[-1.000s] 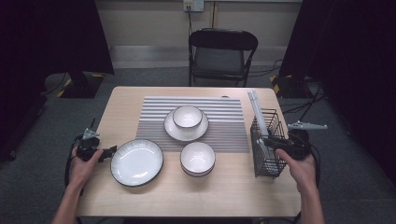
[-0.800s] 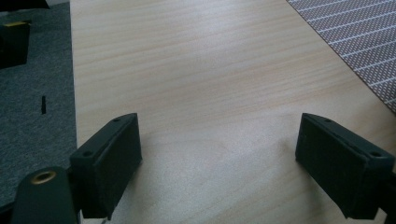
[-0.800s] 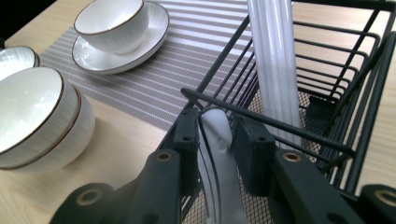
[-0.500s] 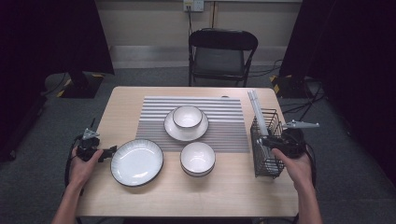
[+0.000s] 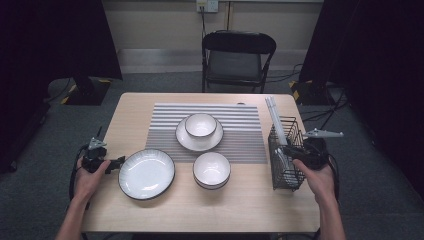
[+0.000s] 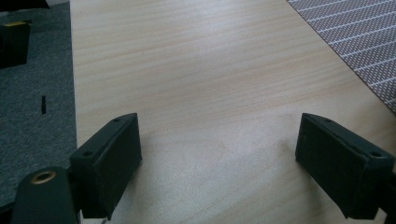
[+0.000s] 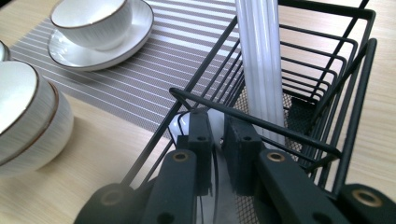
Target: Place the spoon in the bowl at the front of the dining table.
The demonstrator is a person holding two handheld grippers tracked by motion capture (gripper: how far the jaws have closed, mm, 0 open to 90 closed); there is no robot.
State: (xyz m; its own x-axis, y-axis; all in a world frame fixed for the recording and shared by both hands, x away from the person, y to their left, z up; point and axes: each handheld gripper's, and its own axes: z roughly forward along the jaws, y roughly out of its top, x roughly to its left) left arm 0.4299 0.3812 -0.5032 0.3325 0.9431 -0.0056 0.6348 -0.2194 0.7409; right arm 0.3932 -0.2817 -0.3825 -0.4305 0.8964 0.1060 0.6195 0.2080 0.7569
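The wire cutlery basket [image 5: 286, 159] stands upright at the right edge of the wooden table [image 5: 150, 117], just right of the striped placemat [image 5: 240, 132]. In the right gripper view its black rim bar [image 7: 252, 119] crosses directly above the jaws. White chopsticks [image 5: 276, 120] lean in the basket, their upper ends projecting past its far rim; in the right gripper view they rise as a pale bundle [image 7: 261, 60].

The large plate [image 5: 146, 173] lies on bare wood at the near left. A saucer [image 5: 199, 135] on the placemat carries one bowl [image 5: 201, 125]. Stacked bowls [image 5: 212, 170] sit just in front of the mat's near edge.

The right gripper [image 7: 218, 154] reaches into the basket's near end. Its jaws have just been closing and now stand nearly together. A white utensil end [image 7: 183, 123] lies at the jaws' tips, and a thin white piece shows in the narrow gap. Whether the pads press on it cannot be determined.

The left gripper [image 6: 219, 163] hovers over bare wood at the table's left edge, beside the large plate. Its jaws stand wide apart with nothing between them.

Compared with the frame one second earlier, both hands hold the same positions. All dishes, the basket and the chopsticks remain unmoved.
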